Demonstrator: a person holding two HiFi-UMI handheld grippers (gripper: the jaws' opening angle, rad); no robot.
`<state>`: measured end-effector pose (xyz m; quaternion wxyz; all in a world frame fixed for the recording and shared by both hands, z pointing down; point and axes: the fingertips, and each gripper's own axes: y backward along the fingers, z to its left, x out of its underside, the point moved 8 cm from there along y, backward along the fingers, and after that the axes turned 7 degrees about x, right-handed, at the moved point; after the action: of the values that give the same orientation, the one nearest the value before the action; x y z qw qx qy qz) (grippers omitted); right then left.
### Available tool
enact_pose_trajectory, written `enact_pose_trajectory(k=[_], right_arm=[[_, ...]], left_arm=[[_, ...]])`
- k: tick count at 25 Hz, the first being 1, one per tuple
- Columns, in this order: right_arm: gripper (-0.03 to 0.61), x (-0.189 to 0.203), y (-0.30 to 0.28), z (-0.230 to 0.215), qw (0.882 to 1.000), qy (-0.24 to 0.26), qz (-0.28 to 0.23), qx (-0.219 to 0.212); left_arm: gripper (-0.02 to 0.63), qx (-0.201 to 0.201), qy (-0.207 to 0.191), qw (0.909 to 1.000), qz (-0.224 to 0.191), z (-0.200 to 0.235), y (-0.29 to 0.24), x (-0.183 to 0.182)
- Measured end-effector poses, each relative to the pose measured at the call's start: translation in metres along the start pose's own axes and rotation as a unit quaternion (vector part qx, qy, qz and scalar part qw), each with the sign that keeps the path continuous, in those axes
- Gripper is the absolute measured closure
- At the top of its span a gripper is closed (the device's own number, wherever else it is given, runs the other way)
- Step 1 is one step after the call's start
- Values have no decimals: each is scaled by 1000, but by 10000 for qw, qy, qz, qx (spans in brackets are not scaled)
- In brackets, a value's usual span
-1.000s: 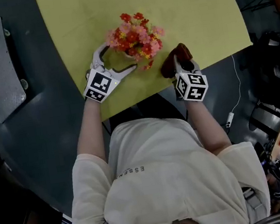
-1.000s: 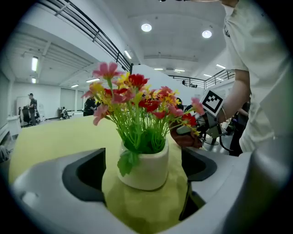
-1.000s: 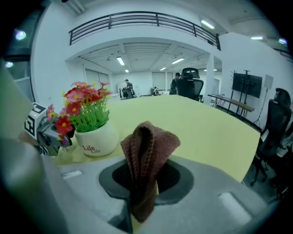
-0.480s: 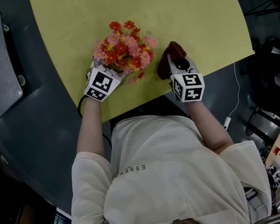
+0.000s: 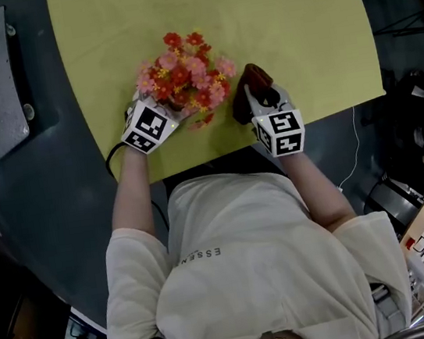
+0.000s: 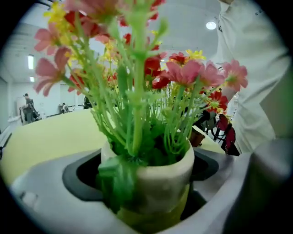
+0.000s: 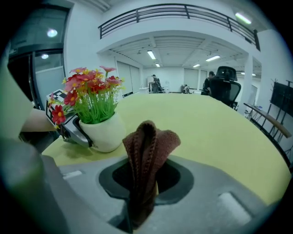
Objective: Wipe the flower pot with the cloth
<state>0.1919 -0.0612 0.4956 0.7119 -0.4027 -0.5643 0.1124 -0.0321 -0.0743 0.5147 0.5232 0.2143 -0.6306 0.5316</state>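
Since a second ago the left gripper has slid in under the blooms. It was beside the flower pot then; now the pot stands between its jaws. Those jaws are opening, and dark gaps show on both sides of the pot, so it is bracketed rather than squeezed. The right gripper, clamped on the folded brown cloth, has come in close to the pot's right side but stays just apart from it. Judging by this, the pot is about to be steadied and wiping has not begun.

The pot stands upright near the near edge of the yellow-green table. It is small, rounded and cream-white, filled with red, pink and yellow flowers on green stems. One leaf droops over its rim.
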Motion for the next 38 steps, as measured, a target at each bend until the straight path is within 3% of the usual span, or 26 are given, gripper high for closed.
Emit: enact_pose_trajectory(k=[5,12,22,31,35,38], right_arm=[[520,-12,-1,3,9967,621,-305,-419],[520,-50,-9,29,9897,805,-623,-1004],[522,-97,16,75,9646,919,-1590,-1891],[521,-97,46,122,9355,1176,-1864,-2762],[520,-86,51,114,9283,1593,-2009,-2691],[520,-86,45,87,9419,1416,-2023,-2276]], left_arm=[[49,-499,459,9968,-429,-8,9,-19],[49,-981,1259,9814,-1064,-10,41,-73],[49,-1297,1341,9718,-1444,-14,69,-131],[49,-1129,1351,9678,-1800,-23,75,-157],[49,-1058,1298,9687,-1831,-32,77,-165],[49,-1025,1215,9694,-1872,-38,83,-170]])
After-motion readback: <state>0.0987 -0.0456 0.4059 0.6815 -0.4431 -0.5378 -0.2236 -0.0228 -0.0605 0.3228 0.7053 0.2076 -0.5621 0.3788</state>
